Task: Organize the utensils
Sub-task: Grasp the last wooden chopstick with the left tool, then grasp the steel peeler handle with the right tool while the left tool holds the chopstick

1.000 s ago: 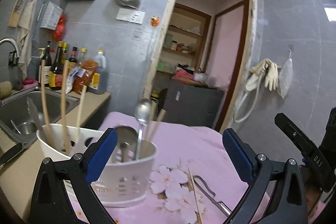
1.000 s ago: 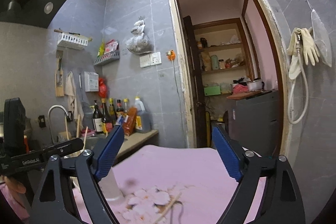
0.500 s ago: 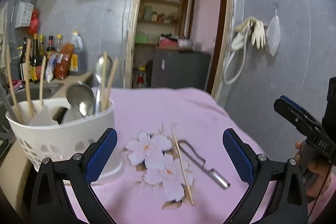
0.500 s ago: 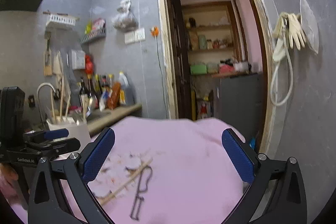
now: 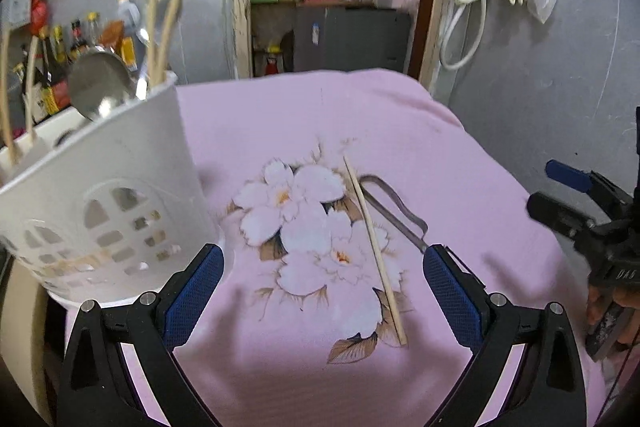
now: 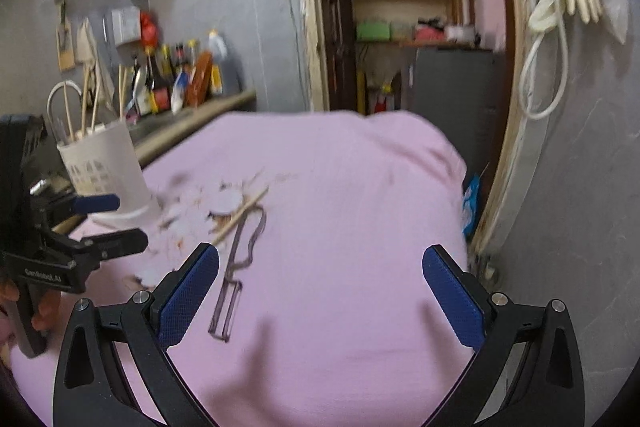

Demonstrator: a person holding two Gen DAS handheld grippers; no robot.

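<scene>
Utensils are split between two places: a wooden chopstick [image 5: 374, 247] and a metal peeler [image 5: 394, 213] lie loose on the pink flowered cloth of the tabletop [image 5: 460, 163], the chopstick resting across the peeler's frame, while a white holder [image 5: 112, 203] at the left edge already carries spoons and more chopsticks. A second ago both cameras looked mostly at the wall and doorway — now both tilt down onto the cloth, so the loose pieces sit squarely ahead. The left claw [image 5: 322, 291] is released and empty, its blue pads either side of the chopstick's near end but not touching it. The right claw [image 6: 320, 291] has spread to its widest, also empty, with the peeler just inside its left pad. Judging by this, the pick-up is about to begin — nothing has been sorted yet.
</scene>
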